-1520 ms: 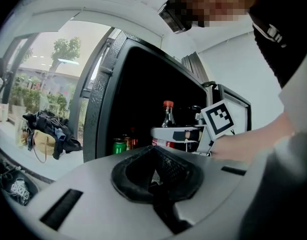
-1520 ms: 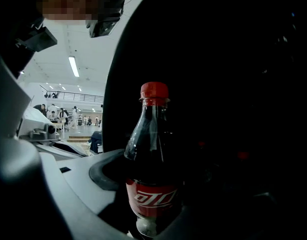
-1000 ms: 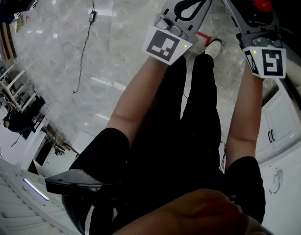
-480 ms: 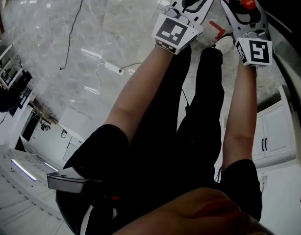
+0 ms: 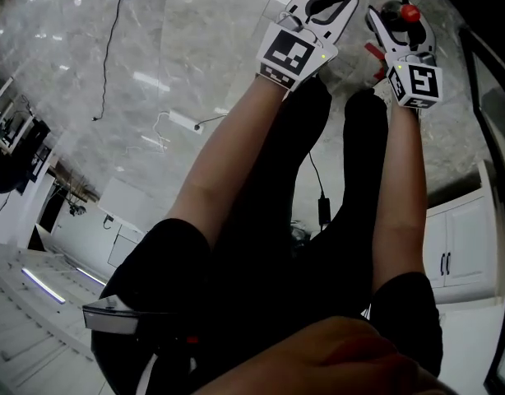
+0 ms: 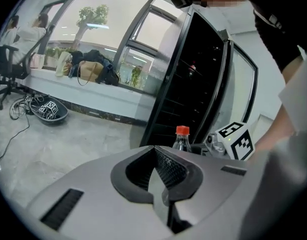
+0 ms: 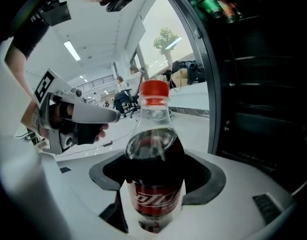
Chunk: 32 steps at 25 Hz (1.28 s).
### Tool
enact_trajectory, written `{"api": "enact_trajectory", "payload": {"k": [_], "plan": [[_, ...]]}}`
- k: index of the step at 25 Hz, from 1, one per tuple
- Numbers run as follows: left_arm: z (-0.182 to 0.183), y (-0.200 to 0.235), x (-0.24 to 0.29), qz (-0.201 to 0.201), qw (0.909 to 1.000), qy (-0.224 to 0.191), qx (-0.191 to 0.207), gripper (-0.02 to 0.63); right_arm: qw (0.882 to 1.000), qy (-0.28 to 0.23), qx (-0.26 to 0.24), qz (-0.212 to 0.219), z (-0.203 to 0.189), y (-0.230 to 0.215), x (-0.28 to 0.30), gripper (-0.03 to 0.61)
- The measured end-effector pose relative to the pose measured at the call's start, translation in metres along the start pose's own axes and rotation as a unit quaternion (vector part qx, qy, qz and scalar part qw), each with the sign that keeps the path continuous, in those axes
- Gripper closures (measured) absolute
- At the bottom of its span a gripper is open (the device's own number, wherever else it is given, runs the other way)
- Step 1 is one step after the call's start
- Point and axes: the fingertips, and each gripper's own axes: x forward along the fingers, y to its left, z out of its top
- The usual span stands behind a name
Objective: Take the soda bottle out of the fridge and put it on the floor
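Shift: since a second ago, the right gripper (image 7: 152,201) has drawn in closer to the left gripper (image 6: 159,176) in my head view.
Right jaws: clamped on one clear plastic soda bottle (image 7: 153,149) of dark cola, its red label between the pads.
Left jaws: pressed together, nothing between them.
Bottle: upright with its red cap (image 7: 154,93) on top, held above the grey marble floor (image 5: 178,48) and outside the fridge.
Fridge: one tall black fridge (image 7: 263,84), door open, dark shelves just right of the bottle.
Count: two grippers, one bottle, one cap.
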Motion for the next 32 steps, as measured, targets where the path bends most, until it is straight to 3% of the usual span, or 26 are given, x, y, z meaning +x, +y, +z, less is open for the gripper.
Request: {"api": "enact_trajectory", "payload": {"k": [8,17,27,32], "plan": [[-0.059,0.022,0.032,-0.013,0.9995,0.027,0.009,0.618,0.999,0.047,0.006,-0.004,-0.098,-0.023,0.065,0.259],[-0.086,0.044,0.030,0.001,0.9996,0.029,-0.002,0.618,0.995,0.099,-0.033,0.010,-0.156,-0.035,0.100,0.270],[-0.072,0.046,0.011,0.013,0.9994,0.030,-0.013,0.618,0.984,0.148,-0.079,0.053,-0.161,0.001,0.094,0.268],[-0.049,0.039,0.001,0.014,0.9995,0.028,-0.010,0.618,0.987,0.123,-0.091,0.055,-0.123,0.011,0.075,0.268]]}}
